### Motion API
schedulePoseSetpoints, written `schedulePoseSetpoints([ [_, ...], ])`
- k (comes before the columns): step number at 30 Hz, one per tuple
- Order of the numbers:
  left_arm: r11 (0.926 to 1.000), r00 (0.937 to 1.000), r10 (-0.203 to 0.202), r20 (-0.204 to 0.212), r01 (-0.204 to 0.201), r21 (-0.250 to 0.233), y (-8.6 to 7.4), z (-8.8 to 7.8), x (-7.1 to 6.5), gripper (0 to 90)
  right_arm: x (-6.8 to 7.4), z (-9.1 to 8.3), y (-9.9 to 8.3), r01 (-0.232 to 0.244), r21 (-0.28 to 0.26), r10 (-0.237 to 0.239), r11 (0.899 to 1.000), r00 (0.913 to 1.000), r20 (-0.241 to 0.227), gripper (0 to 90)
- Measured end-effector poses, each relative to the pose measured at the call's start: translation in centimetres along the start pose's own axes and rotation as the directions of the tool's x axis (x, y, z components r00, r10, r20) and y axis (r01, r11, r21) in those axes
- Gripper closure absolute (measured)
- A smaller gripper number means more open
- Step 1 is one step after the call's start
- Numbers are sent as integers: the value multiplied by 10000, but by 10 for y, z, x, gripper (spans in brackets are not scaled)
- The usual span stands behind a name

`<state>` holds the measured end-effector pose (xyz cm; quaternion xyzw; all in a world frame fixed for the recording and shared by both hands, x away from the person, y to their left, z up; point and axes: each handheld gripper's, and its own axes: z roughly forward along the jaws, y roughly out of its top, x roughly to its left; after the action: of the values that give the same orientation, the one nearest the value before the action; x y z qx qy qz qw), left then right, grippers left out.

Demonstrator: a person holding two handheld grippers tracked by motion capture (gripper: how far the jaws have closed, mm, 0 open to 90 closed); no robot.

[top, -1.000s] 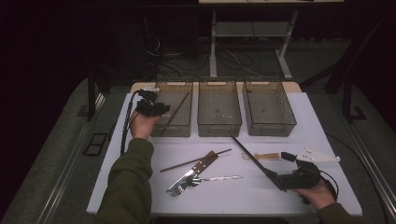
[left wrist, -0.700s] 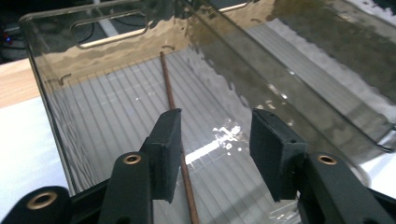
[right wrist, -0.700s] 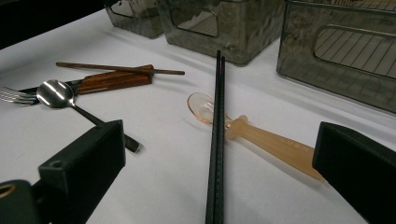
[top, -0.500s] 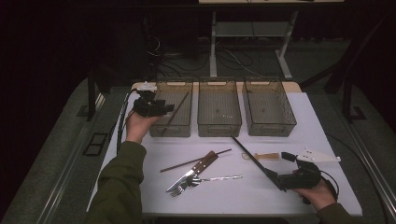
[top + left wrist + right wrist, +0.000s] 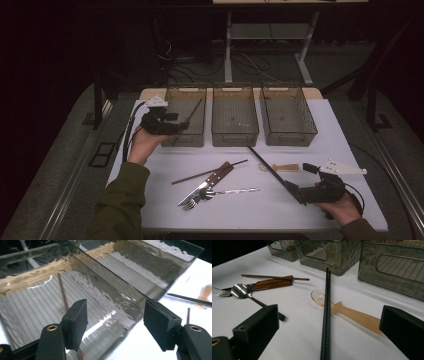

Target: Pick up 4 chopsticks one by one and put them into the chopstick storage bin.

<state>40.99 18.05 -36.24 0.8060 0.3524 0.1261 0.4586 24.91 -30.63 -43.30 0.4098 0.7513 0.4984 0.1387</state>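
Observation:
My left gripper [image 5: 179, 125] hovers at the near left corner of the left smoky bin [image 5: 176, 95]. Its jaws have just been opening and stand apart with nothing between them [image 5: 115, 315]. A brown chopstick [image 5: 63, 292] lies inside that bin [image 5: 30, 315], also seen from above [image 5: 195, 108]. My right gripper [image 5: 302, 194] rests near the table's front right, open [image 5: 330, 317]. A pair of black chopsticks [image 5: 326, 312] lies on the cloth between its wide jaws, untouched by the pads, across an amber plastic spoon [image 5: 354, 315].
The middle bin [image 5: 235, 131] and right bin [image 5: 290, 134] stand in a row behind. On the white table [image 5: 150, 165] lie a second brown chopstick [image 5: 210, 171], a wooden-handled knife [image 5: 214, 180], a fork [image 5: 189, 203] and a metal spoon [image 5: 232, 191].
The left gripper's jaws have spread wider and the hand has shifted slightly by the left bin. The brown chopstick lies in the bin. The right hand is still.

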Motion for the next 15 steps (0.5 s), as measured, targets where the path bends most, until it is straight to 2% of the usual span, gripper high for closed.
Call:
schedulePoseSetpoints([
  [3,9999,9996,112,273,-109,-119,-8,-3,-8,331,0,0,0,12,14,-12,10000,10000,12,26],
  [5,9997,9993,202,305,-199,-106,-9,-4,-12,327,0,1,0,16,15,-16,10000,10000,14,26],
  [11,9984,9966,509,647,-492,-277,-18,-8,-30,312,0,4,1,452,76,-450,9989,9986,-260,26],
  [15,9975,9950,638,767,-612,-362,-22,-10,-37,304,0,7,3,554,87,-549,9984,9971,-520,26],
])
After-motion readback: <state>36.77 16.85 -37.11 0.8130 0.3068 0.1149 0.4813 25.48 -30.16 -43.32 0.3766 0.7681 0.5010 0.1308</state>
